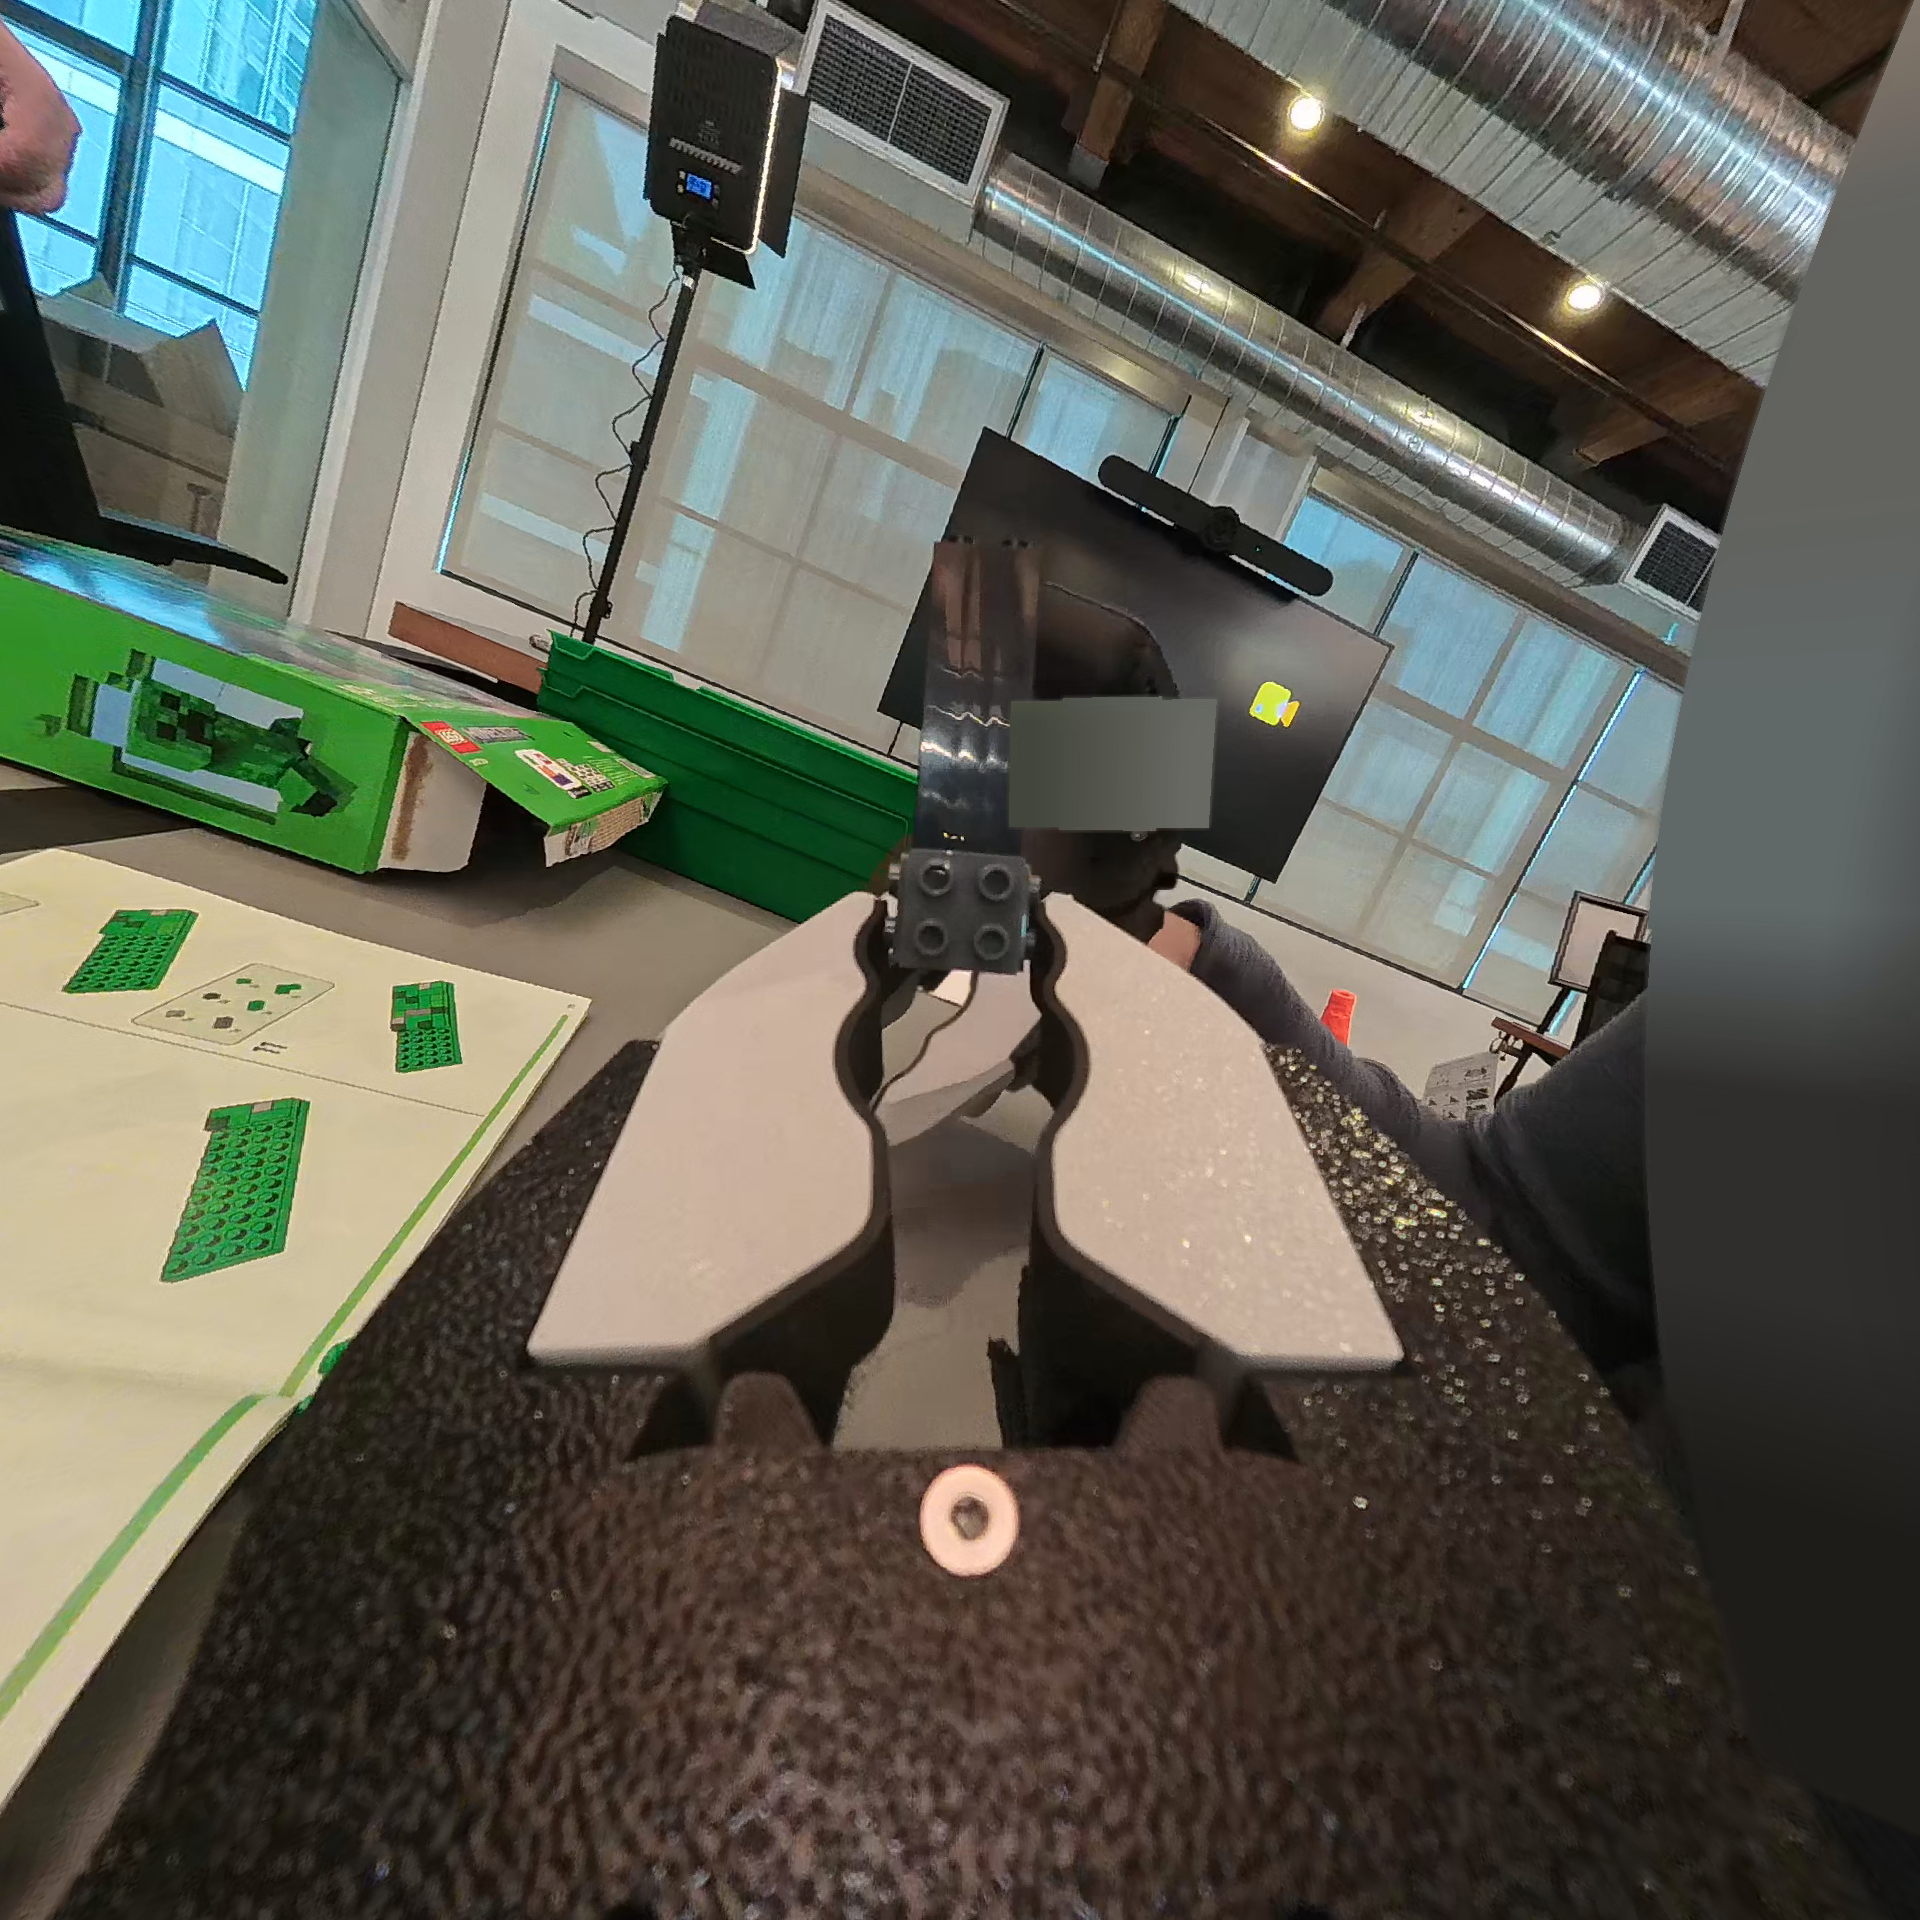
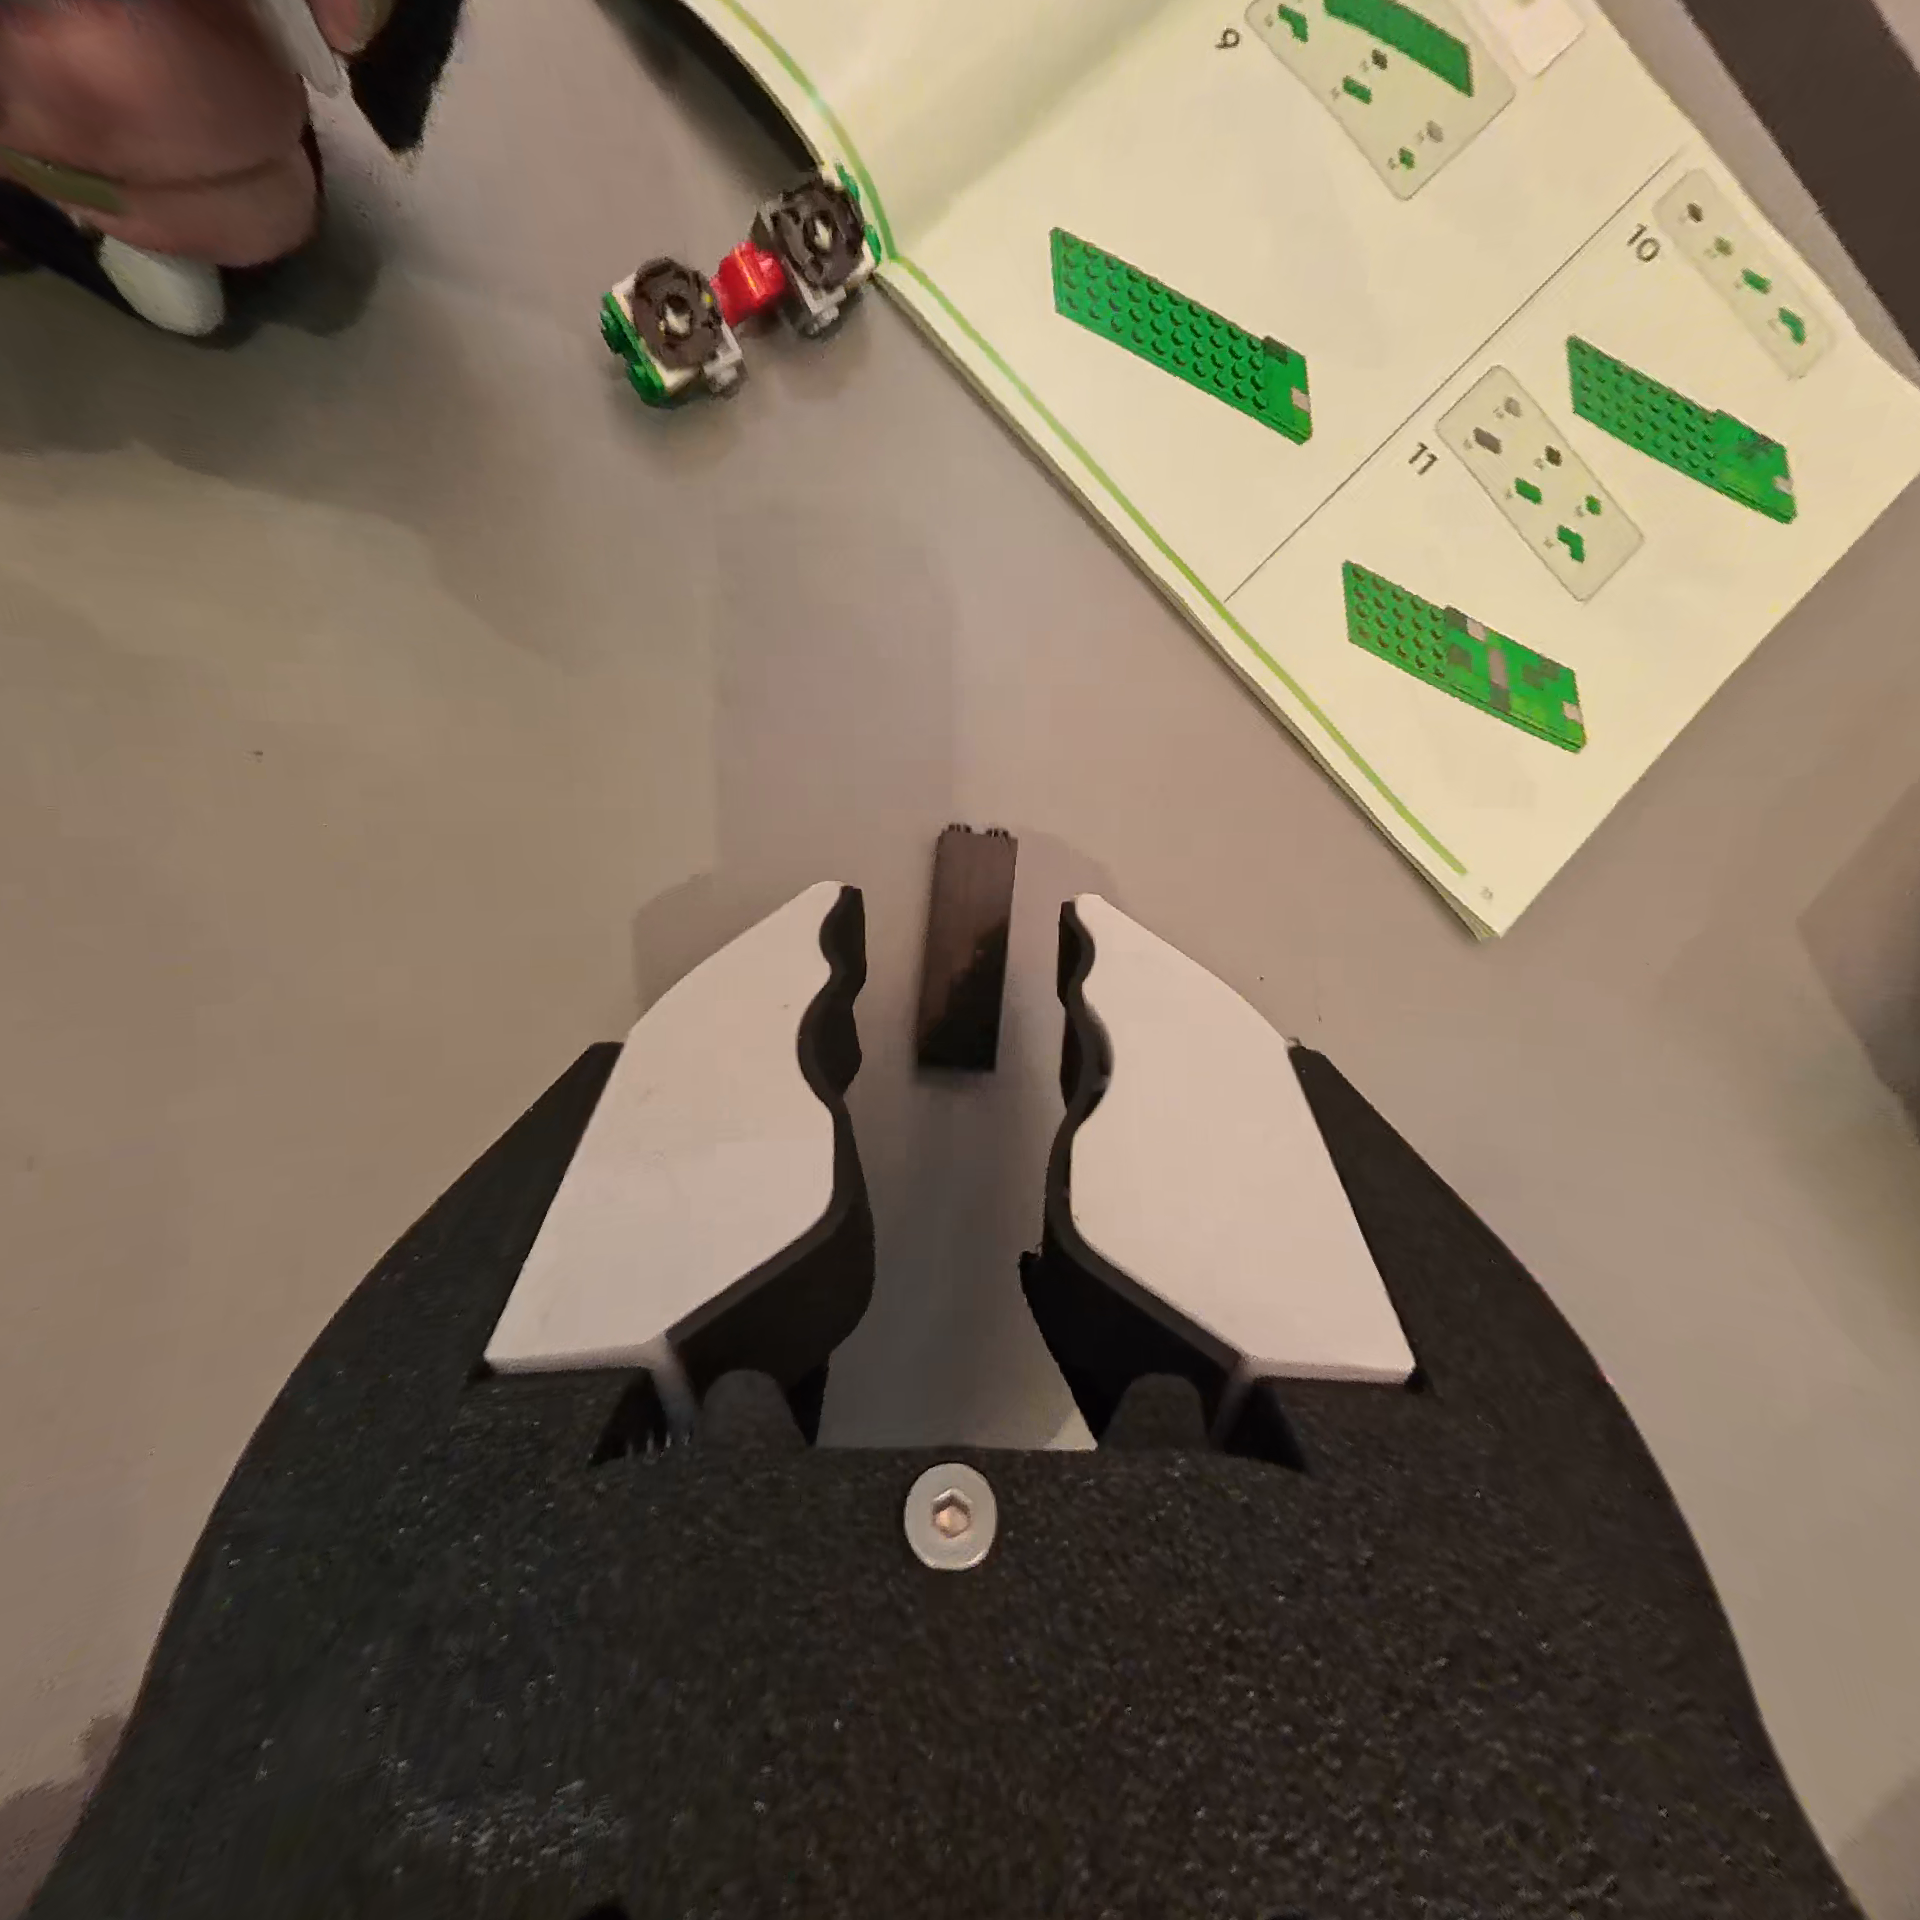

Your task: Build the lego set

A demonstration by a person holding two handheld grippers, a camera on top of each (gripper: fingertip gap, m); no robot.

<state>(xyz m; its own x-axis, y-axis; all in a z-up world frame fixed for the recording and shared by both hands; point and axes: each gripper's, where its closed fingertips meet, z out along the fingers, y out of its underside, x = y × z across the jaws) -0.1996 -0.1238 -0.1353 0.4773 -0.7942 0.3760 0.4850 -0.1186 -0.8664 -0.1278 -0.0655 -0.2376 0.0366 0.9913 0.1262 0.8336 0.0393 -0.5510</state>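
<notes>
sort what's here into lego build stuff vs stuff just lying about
Part of the build:
- dark grey brick in left hand-held gripper
- black brick between open right hand-held gripper
- wheel assembly
- instruction booklet

Lying about:
- opened green box
- green bins
- light stand

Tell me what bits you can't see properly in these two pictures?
- Left wrist view: the dark grey brick covers the bottom of the tall black piece, so their join is hidden.
- Left wrist view: the green box is cut off by the left edge.
- Right wrist view: the instruction booklet runs past the top edge.
- Right wrist view: the small wheeled build is blurred.
</notes>
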